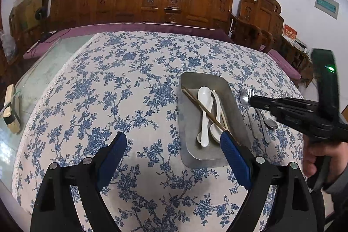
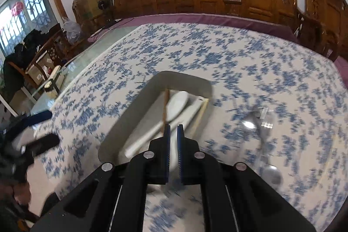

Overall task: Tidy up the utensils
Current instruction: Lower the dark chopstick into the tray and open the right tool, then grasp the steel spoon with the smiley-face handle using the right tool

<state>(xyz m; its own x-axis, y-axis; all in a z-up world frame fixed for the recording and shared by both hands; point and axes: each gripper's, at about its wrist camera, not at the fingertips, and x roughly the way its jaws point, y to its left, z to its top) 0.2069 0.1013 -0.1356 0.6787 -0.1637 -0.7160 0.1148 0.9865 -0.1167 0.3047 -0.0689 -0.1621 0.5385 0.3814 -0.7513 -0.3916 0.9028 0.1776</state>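
Left gripper (image 1: 173, 146) spread wide, empty, hovering near tray (image 1: 188, 123). Right gripper (image 2: 173, 131) pads nearly pressed together, nothing between them, above tray. Tray holds white spoons (image 1: 205, 110) and chopsticks (image 1: 201, 108). Fork (image 1: 251, 94) and metal spoons (image 1: 270, 122) lie on cloth (image 1: 108, 90) just right of tray. Risk: right view blurred, you're likely moving fast; closed jaws could knock cutlery or skid flat handles off.
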